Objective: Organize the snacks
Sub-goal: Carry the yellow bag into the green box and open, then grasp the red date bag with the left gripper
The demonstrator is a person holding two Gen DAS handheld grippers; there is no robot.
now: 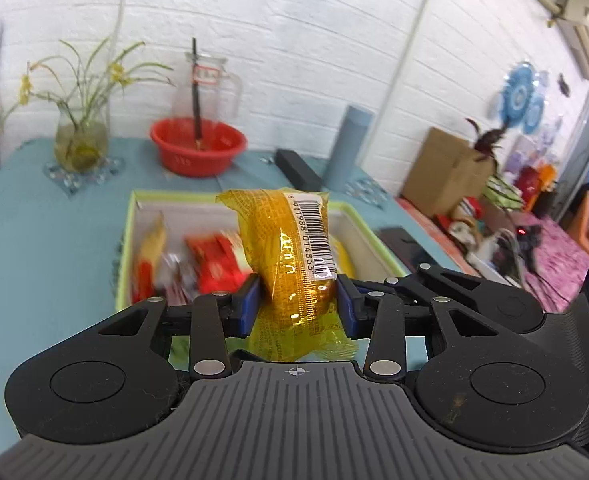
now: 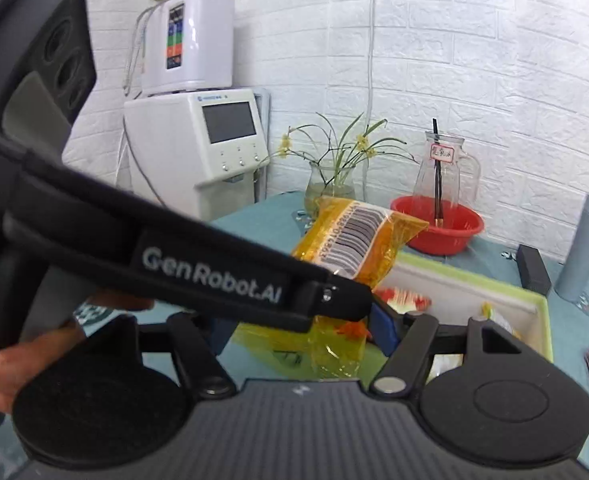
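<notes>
My left gripper (image 1: 298, 300) is shut on a yellow snack packet (image 1: 290, 248) with a barcode; both blue pads press its sides. It hangs above a white box with a green rim (image 1: 128, 240) that holds red and yellow snacks (image 1: 218, 264). In the right wrist view the left gripper's body (image 2: 214, 276) crosses in front, with the barcode packet (image 2: 358, 240) sticking up past its tip. Below it, yellow wrapper (image 2: 334, 352) sits in my right gripper (image 2: 314, 332) against the blue right pad (image 2: 382, 328). The other finger is hidden. The box rim (image 2: 546, 320) lies beyond.
On the teal table behind the box stand a red basin (image 1: 196, 148), a glass jug (image 1: 206, 88), a vase of plants (image 1: 80, 140), a grey-blue cylinder (image 1: 348, 144) and a black case (image 1: 298, 168). A white machine (image 2: 198, 148) stands left; clutter fills the right (image 1: 494, 208).
</notes>
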